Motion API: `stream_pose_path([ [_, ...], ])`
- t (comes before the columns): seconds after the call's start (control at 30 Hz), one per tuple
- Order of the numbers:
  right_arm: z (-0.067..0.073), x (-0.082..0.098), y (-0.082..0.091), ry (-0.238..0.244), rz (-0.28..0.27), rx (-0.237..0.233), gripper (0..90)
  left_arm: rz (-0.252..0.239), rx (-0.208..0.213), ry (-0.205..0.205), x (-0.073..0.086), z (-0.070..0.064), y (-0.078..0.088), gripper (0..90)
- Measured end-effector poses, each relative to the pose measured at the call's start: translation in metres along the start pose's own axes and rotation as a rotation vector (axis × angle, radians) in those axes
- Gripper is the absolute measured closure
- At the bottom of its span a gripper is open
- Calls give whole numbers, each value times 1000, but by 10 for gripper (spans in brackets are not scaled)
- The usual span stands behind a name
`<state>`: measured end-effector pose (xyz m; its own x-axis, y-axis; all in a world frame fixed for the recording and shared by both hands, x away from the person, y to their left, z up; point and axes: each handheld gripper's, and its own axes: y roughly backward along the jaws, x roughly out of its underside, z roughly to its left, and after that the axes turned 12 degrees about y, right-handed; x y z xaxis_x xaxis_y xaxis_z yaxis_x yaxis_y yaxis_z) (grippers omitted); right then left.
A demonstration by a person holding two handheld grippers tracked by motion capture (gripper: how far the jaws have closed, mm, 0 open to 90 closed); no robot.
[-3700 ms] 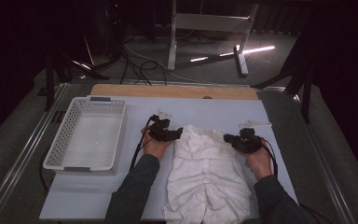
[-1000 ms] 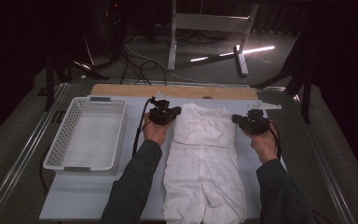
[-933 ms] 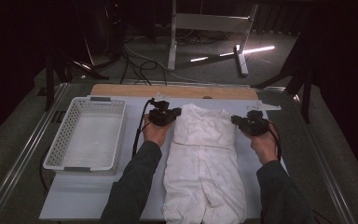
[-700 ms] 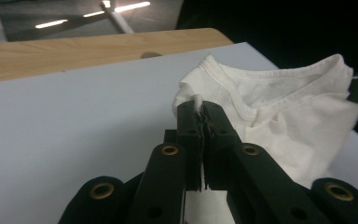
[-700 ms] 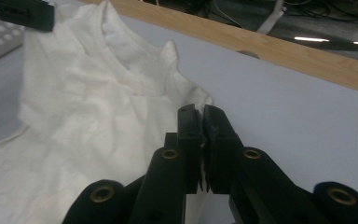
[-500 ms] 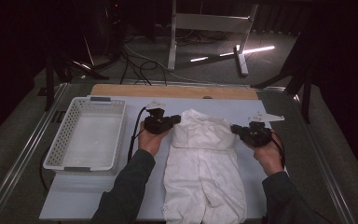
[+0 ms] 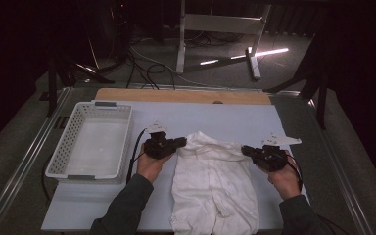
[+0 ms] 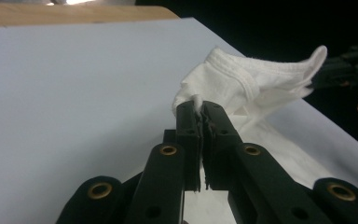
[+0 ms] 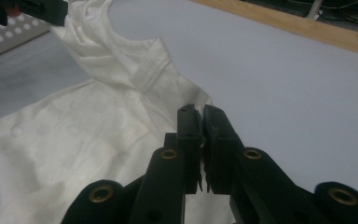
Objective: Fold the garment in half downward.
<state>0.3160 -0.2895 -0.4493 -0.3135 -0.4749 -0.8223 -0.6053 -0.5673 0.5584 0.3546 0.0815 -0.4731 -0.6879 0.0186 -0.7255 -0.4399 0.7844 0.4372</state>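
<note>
A white basket [image 7: 89, 142] stood at the left of the worktop [image 7: 235, 115], its floor bare, well apart from the garment [image 7: 214, 183]. Just right of it the left tongs [image 7: 182, 143] were pinching the garment's upper left corner, jaws pressed together on a small tuft of cloth; in the left gripper view the left tongs [image 8: 200, 109] gripped that tuft beside a ribbed hem, with the fabric raised off the sheet. The white garment lay in the middle of the worktop, its top edge stretched between both tongs and its lower part spread flat toward the near edge. At the right the right tongs [image 7: 245, 150] pinched the upper right corner; in the right gripper view the right tongs [image 9: 200, 112] were shut on a fold of cloth, the garment [image 9: 74, 135] trailing off to the left.
</note>
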Motion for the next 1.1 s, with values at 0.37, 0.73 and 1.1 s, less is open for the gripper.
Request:
stream_pose_path([
  [0.37, 24, 33, 8, 15, 42, -60, 851, 100, 56, -26, 38, -10, 7, 850],
  [0.73, 13, 34, 18, -80, -23, 14, 362, 48, 28, -20, 34, -8, 11, 341],
  [1.1, 2, 30, -5, -117, -2, 58, 339, 0, -20, -5, 24, 0, 3, 221],
])
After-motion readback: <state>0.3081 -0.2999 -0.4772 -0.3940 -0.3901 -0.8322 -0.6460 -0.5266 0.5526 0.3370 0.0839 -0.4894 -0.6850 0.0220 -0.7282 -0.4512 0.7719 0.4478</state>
